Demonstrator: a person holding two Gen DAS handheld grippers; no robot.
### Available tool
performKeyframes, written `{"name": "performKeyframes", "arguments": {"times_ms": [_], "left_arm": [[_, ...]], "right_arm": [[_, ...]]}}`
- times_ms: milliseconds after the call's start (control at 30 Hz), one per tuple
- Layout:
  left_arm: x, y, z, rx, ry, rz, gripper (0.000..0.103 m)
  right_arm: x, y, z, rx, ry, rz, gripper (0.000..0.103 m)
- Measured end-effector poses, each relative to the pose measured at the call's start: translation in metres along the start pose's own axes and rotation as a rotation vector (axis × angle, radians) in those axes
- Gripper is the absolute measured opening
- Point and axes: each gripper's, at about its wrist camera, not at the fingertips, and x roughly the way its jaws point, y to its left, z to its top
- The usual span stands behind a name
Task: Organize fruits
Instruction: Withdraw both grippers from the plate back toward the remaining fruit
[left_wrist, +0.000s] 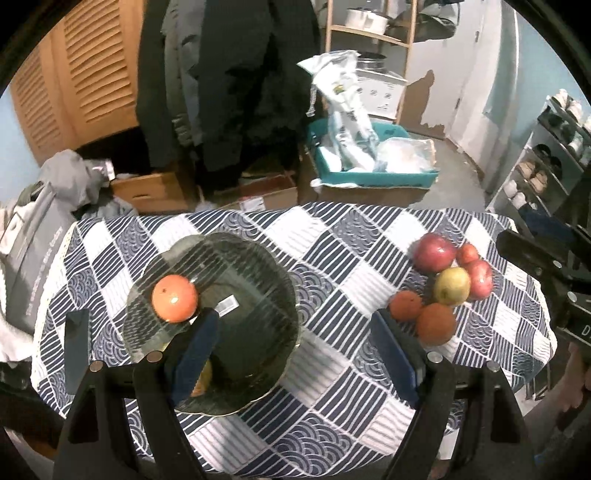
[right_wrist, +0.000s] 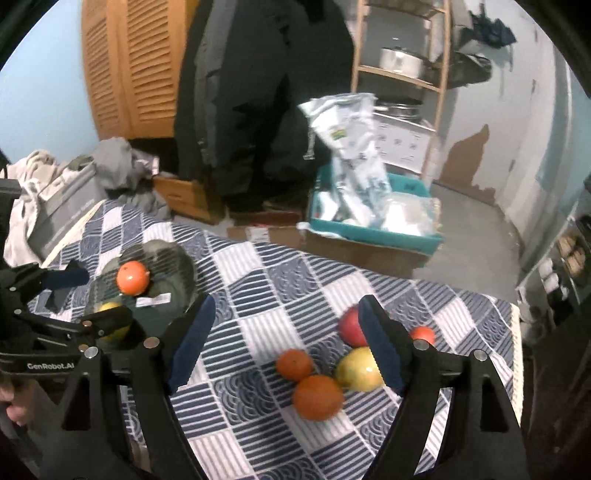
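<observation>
Both grippers tilt down over the tabletop (left_wrist: 332, 369), fingers released and empty: the left gripper (left_wrist: 295, 347) above the bowl (left_wrist: 258, 295) holding an orange (left_wrist: 174, 298), the right gripper (right_wrist: 286, 341) above the fruit pile (right_wrist: 332, 373).

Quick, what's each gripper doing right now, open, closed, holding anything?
Left gripper: open, nothing between its fingers, hanging over the glass bowl.
Right gripper: open, holding nothing, above the loose fruit pile.
</observation>
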Motion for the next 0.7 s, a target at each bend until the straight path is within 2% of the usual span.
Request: {"name": "performKeyframes", "arguments": {"times_ms": [133,433,700], "left_arm": [[0.0,-0.02,0.003,0.022,0.002,-0.034,0.088],[0.003,-0.057,0.007,0.062,0.027,-0.1,0.088],[0.0,-0.085,0.01,0.102,0.01,-0.094,0.088]], "right_arm": [[-0.01,-0.021,-0.006,0.034,-0.016,-0.037,0.085],[-0.032,-0.068,-0.019,0.117,-0.033,-0.108,0.086],[-0.045,-0.1,-0.037,0.16,-0.027,-0.161,0.086]]}}
